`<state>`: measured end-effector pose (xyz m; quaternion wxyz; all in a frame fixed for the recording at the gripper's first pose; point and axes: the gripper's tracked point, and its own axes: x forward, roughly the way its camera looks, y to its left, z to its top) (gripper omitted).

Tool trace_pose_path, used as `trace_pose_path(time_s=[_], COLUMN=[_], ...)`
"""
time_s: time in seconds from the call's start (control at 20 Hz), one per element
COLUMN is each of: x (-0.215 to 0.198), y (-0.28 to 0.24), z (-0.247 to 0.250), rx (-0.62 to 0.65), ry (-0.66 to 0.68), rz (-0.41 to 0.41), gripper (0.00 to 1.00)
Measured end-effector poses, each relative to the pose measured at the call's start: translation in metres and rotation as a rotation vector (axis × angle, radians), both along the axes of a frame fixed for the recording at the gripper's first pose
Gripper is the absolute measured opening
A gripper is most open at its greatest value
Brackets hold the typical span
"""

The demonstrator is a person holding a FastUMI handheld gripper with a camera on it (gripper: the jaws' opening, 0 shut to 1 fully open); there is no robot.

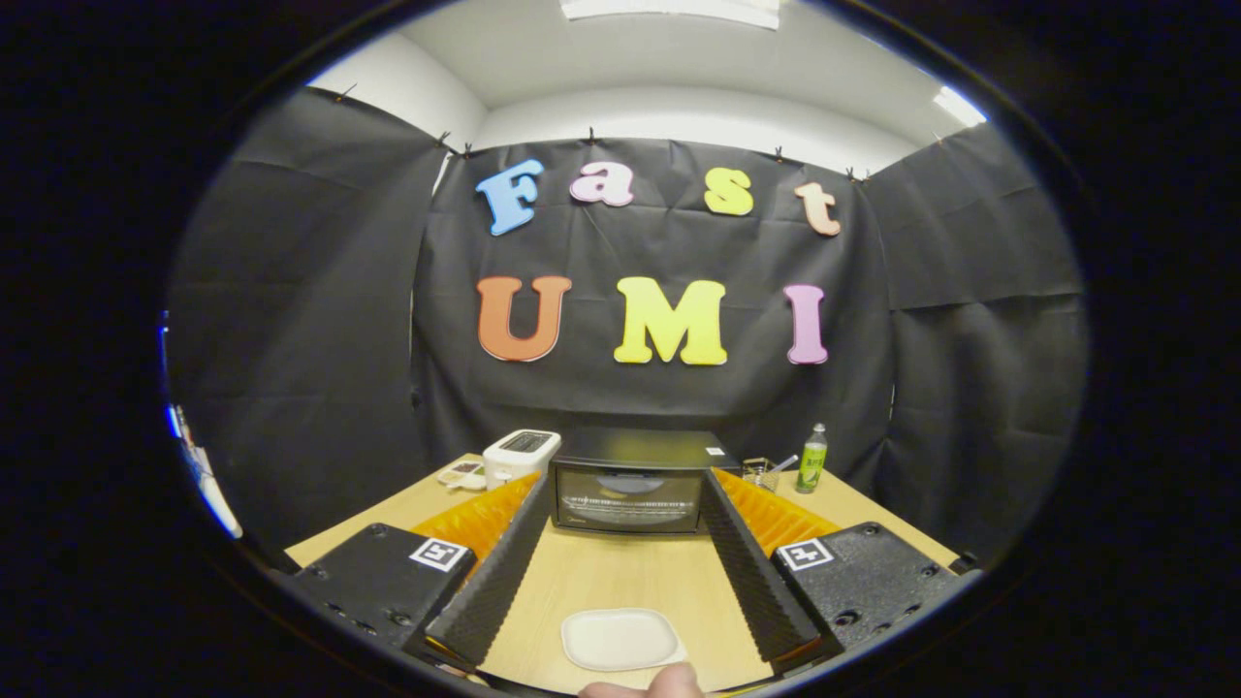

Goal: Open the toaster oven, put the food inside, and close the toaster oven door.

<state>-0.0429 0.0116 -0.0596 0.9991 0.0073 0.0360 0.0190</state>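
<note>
Toaster oven point(630, 482), door closed, at far side of worktop point(620, 577), beyond fingertips of hand-held gripper point(624, 490); fingers spread wide, holding nothing. White plate point(620, 639) between fingers, near. White toaster point(521, 454) left of oven; green bottle point(812, 459) right.

Table point(620, 582): light wood top, bare grain showing between the spread fingers of the gripper point(625, 485), which hold nothing.

On it:
- Oven point(635, 480), black, door shut, at the far middle, just beyond the fingertips.
- Toaster point(521, 454), white, just left of the oven.
- Small flat item point(461, 474), left of the toaster; kind unclear.
- Wire holder point(759, 473), right of the oven.
- Green bottle point(812, 459), upright, right of the holder.
- White dish point(620, 639), shallow, near edge, between the fingers.
</note>
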Motion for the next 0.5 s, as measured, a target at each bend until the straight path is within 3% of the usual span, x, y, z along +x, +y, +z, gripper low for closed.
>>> trace_pose_path(time_s=[0.5], x=[-0.008], y=[-0.014], z=[0.006], rx=[0.042], ry=[-0.019], rz=[-0.025], gripper=[1.00])
